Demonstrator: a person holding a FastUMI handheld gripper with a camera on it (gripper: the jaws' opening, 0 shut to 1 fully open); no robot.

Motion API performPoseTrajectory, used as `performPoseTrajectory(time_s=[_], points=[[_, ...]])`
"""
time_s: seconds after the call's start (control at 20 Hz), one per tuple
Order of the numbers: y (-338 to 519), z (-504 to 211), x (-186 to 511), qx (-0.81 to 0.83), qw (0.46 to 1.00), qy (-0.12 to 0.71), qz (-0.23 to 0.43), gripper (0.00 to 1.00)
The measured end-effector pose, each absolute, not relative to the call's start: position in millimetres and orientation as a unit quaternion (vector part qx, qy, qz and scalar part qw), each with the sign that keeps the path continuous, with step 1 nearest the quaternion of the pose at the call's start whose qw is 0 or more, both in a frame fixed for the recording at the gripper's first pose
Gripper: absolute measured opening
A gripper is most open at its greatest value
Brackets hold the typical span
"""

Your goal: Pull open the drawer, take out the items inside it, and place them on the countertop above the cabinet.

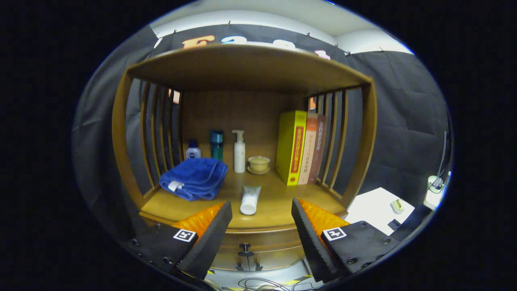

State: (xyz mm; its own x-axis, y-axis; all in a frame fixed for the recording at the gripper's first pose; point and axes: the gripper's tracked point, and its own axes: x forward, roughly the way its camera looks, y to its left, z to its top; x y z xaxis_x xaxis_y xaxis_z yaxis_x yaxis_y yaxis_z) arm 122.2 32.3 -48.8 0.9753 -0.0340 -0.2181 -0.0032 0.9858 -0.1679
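Orange gripper (pixel 261 210) fingers spread before closed drawer (pixel 258 252).

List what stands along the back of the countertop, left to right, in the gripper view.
Small white bottle → teal bottle → white pump bottle → small cream jar → yellow book → two brown books. The gripper is open, well short of them.
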Motion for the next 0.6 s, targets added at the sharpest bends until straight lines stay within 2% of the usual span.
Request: performPoseTrajectory(time_s=[0.4,0.6], points=[[44.2,64.8,102.3,-0.058,0.996,0.061,0.002,0.99],[40.3,78.7,98.8,-0.07,0.996,0.049,-0.005,0.99]])
